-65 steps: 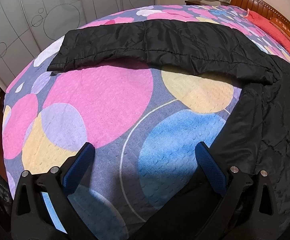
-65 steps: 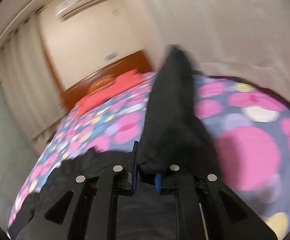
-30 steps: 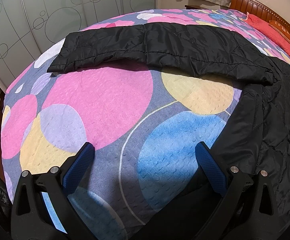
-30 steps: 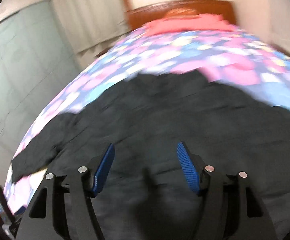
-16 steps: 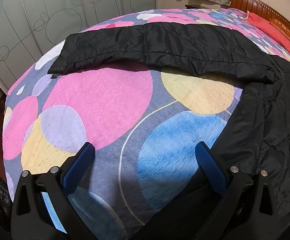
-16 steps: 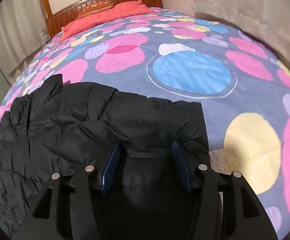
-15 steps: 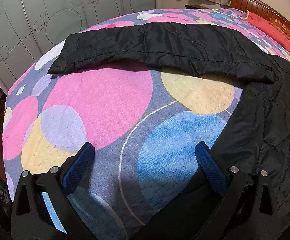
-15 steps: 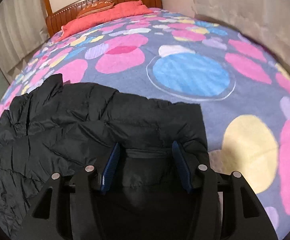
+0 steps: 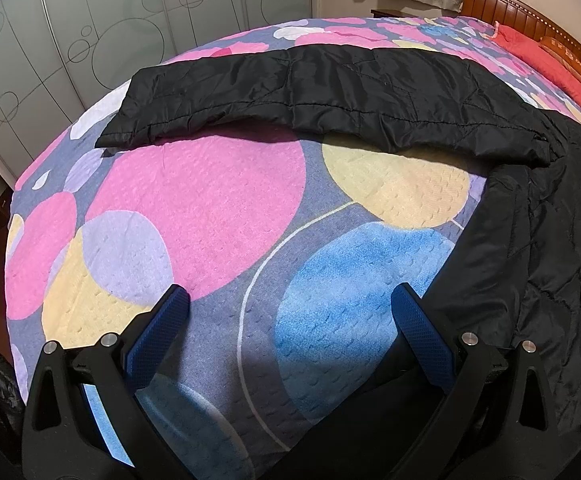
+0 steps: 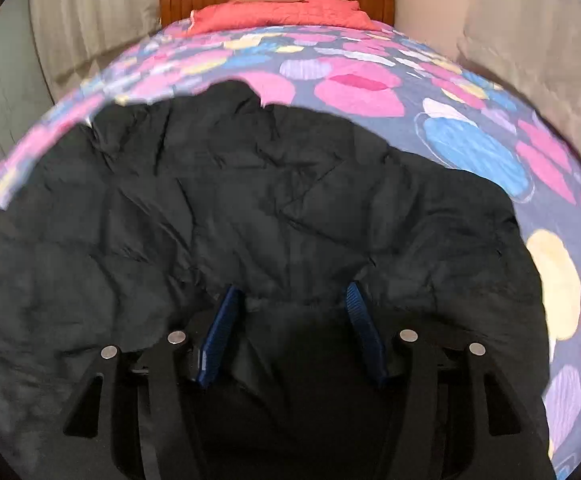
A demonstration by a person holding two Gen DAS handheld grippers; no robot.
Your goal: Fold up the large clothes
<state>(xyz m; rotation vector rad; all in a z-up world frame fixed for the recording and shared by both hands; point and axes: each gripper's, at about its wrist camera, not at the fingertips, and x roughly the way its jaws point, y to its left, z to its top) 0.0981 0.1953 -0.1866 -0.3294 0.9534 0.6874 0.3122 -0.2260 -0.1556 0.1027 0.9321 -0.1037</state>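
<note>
A: Jaw state?
B: Left gripper (image 9: 290,316) spread wide over the bedspread (image 9: 210,200), holding nothing. Right gripper (image 10: 290,312) parted above the black jacket (image 10: 250,200).
A: Step?
B: Probably sleeve folding. The left sleeve (image 9: 310,92) lies outstretched; next, grasp its cuff.
</note>
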